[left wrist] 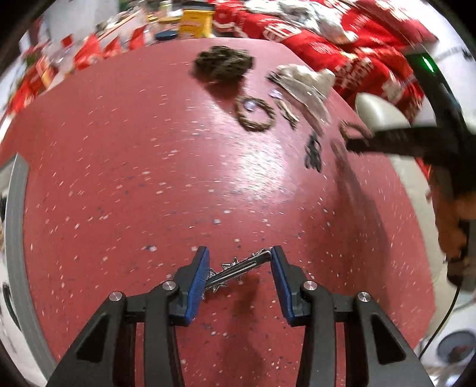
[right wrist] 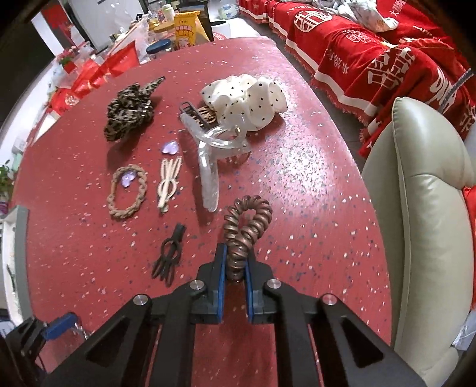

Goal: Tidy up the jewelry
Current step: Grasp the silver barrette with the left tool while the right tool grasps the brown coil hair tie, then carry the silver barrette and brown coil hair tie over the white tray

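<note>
My left gripper (left wrist: pixel 239 262) is open on the red speckled table (left wrist: pixel 134 184), its jaws on either side of a silver star hair clip (left wrist: pixel 238 268) lying flat between them. My right gripper (right wrist: pixel 235 265) is shut on a brown spiral hair tie (right wrist: pixel 247 226), whose loop sticks out past the fingertips. In the right wrist view lie a black clip (right wrist: pixel 169 256), a braided beige hair tie (right wrist: pixel 128 192), a cream clip (right wrist: pixel 168 181), a clear claw clip (right wrist: pixel 212 148), a polka-dot scrunchie (right wrist: pixel 250 101) and a leopard scrunchie (right wrist: pixel 129 114).
Two purple heart gems (right wrist: pixel 169 147) lie near the braided tie. A cream leather chair (right wrist: pixel 422 190) stands at the table's right edge. Red cloth-covered seating (right wrist: pixel 372 50) and bottles and packets (right wrist: pixel 178 26) crowd the far side. The left gripper shows at lower left (right wrist: pixel 56 327).
</note>
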